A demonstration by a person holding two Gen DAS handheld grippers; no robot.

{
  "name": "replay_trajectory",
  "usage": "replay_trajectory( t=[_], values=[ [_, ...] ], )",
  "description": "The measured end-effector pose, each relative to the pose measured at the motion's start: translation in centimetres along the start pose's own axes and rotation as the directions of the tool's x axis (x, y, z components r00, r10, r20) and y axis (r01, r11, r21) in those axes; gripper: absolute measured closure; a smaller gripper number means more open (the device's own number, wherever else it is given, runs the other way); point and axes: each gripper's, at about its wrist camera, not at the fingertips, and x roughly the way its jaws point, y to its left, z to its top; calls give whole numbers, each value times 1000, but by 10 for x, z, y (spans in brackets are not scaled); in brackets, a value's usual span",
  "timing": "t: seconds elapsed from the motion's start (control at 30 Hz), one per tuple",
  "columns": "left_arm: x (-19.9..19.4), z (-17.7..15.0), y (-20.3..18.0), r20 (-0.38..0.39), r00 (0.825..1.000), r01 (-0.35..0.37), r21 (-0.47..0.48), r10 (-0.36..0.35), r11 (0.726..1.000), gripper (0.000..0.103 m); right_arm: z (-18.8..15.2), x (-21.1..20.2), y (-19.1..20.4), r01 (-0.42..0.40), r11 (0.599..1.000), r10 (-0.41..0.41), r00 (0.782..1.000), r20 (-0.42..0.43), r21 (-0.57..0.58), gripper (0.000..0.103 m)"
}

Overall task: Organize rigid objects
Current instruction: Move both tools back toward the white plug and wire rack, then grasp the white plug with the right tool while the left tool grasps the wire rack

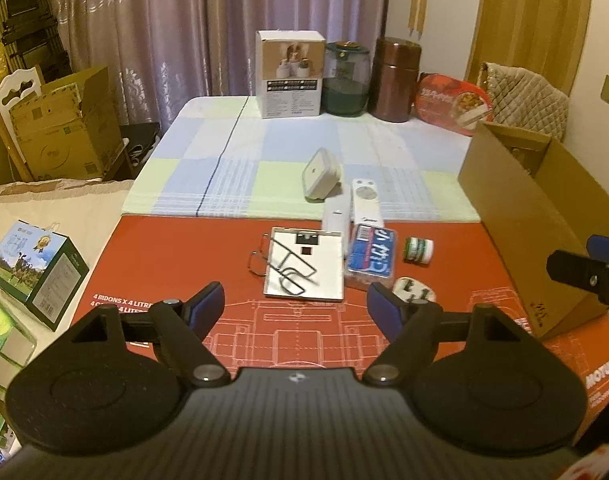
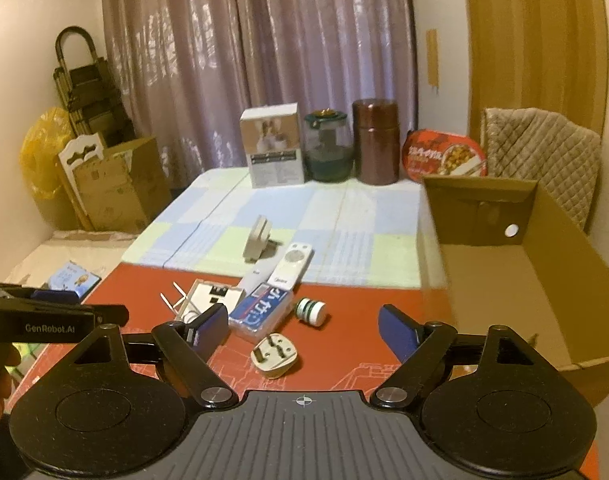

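On the red mat (image 1: 176,248) lie a silver mirror with a wire stand (image 1: 304,266), a blue-and-white box (image 1: 370,258), a small green-and-white jar (image 1: 418,250), a white plug (image 1: 414,290), two white remotes (image 1: 366,200) and a white square container (image 1: 320,176). My left gripper (image 1: 296,308) is open and empty, just short of the mirror. My right gripper (image 2: 304,330) is open and empty, over the plug (image 2: 275,355), with the blue box (image 2: 260,312) and jar (image 2: 311,311) just beyond. An open cardboard box (image 2: 504,276) stands at the right.
At the table's far edge stand a white carton (image 1: 290,74), a green glass jar (image 1: 346,80), a brown canister (image 1: 396,80) and a red tin (image 1: 452,104). Cardboard boxes (image 1: 64,128) and a green gift box (image 1: 36,272) sit to the left. The cardboard box's wall (image 1: 516,232) borders the mat.
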Motion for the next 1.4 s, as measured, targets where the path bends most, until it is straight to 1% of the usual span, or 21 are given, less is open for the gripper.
replay_trajectory(
  t=[0.23, 0.47, 0.57, 0.73, 0.83, 0.9, 1.0, 1.1, 1.13, 1.27, 1.4],
  values=[
    [32, 3, 13, -18, 1000, 3, -12, -4, 1000, 26, -16, 40, 2, -21, 1000, 21, 998, -59, -5, 21],
    [67, 5, 17, -23, 1000, 21, 31, -20, 999, 24, -33, 81, 4, -61, 997, 55, 992, -113, -51, 21],
    [83, 3, 19, -34, 999, 32, 40, -30, 999, 24, -37, 97, 3, -74, 995, 64, 989, -133, -65, 21],
    [107, -2, 23, -30, 999, 40, 75, -38, 996, 24, -42, 124, 5, -90, 992, 75, 984, -163, -91, 21],
    [116, -4, 25, -16, 999, 54, 93, -52, 994, 24, -46, 139, 7, -105, 989, 86, 981, -175, -102, 21],
    [120, -6, 27, -7, 998, 70, 86, -69, 994, 24, -49, 148, 10, -112, 985, 87, 979, -185, -129, 21],
    [125, -9, 31, -14, 996, 90, 79, -89, 993, 24, -53, 162, 18, -118, 975, 80, 977, -197, -188, 21],
    [128, -11, 33, -27, 995, 97, 81, -96, 992, 24, -56, 171, 22, -132, 970, 89, 974, -207, -206, 21],
    [128, -12, 34, -28, 995, 99, 81, -97, 992, 24, -57, 174, 22, -133, 969, 88, 973, -213, -206, 22],
    [130, -11, 36, -20, 995, 102, 78, -101, 992, 24, -61, 183, 16, -111, 979, 70, 971, -228, -171, 34],
    [132, -11, 34, -17, 995, 96, 96, -95, 991, 24, -60, 184, 11, -92, 984, 57, 973, -222, -151, 40]
  ],
)
